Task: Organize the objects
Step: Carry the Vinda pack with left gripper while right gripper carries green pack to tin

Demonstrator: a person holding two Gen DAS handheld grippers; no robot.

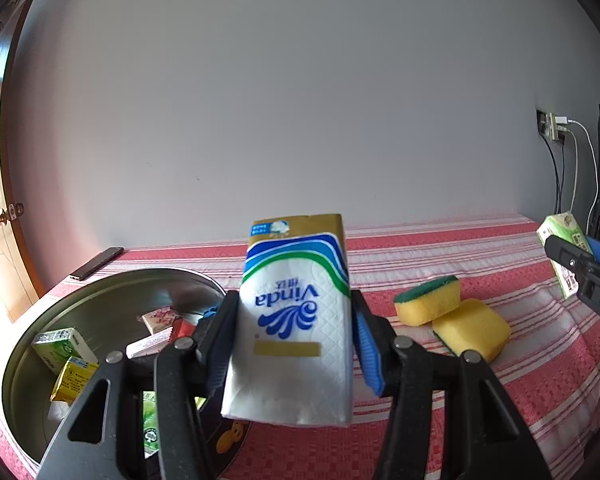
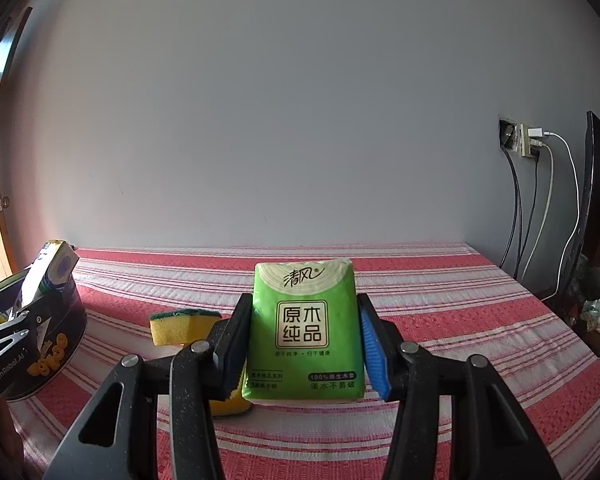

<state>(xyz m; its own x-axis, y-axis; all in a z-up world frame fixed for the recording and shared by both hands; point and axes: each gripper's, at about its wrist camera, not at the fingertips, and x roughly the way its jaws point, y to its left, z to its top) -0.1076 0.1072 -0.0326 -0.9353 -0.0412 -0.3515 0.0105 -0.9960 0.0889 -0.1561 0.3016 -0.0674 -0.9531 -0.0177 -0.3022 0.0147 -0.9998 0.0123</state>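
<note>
My left gripper is shut on a white and blue Vinda tissue pack, held above the red striped cloth just right of a round metal tin. Several small tissue packs lie inside the tin. My right gripper is shut on a green tissue pack, held upright over the cloth. In the left wrist view that green pack and the right gripper show at the far right edge. In the right wrist view the left gripper with the Vinda pack sits above the tin at the left.
Two yellow sponges with green backs lie on the cloth between the grippers. A dark phone rests at the table's far left corner. A wall socket with cables and a dark monitor stand at the right. A wooden door is at the left.
</note>
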